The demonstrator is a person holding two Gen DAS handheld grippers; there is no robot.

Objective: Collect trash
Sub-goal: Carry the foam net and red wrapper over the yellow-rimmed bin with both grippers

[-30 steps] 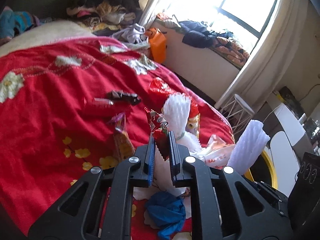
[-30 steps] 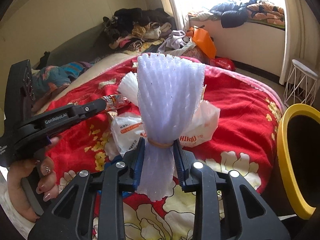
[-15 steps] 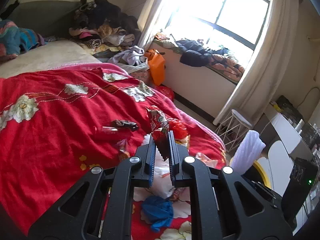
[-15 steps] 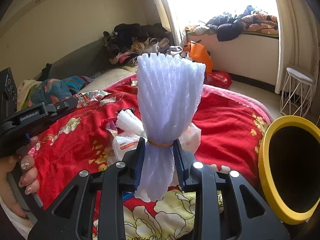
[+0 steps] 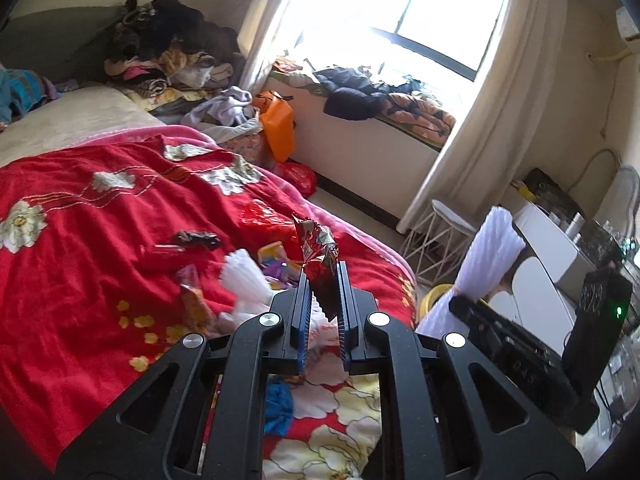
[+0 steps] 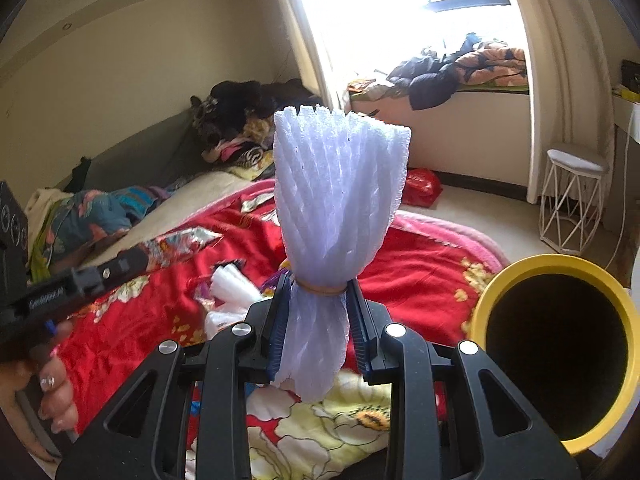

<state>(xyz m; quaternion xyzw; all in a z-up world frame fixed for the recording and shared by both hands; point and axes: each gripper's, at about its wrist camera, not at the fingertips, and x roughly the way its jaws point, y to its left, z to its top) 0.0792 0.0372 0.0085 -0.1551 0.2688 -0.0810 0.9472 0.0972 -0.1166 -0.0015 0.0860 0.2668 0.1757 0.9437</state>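
Note:
My left gripper is shut on a crinkled red foil snack wrapper, held up above the red floral bedspread. My right gripper is shut on a white foam fruit net tied with a rubber band, held upright. It also shows in the left wrist view. A yellow-rimmed trash bin with a dark inside stands just right of the right gripper beside the bed. More trash lies on the bed: another white foam net, a dark wrapper, an orange snack bag.
A blue crumpled piece lies on the bedspread below the left gripper. A white wire stool stands by the curtain. A red bag lies on the floor. Clothes are piled at the head of the bed and on the window ledge.
Both grippers have risen and pulled back from the bed with their trash. The yellow bin has come closer and larger in the right wrist view.

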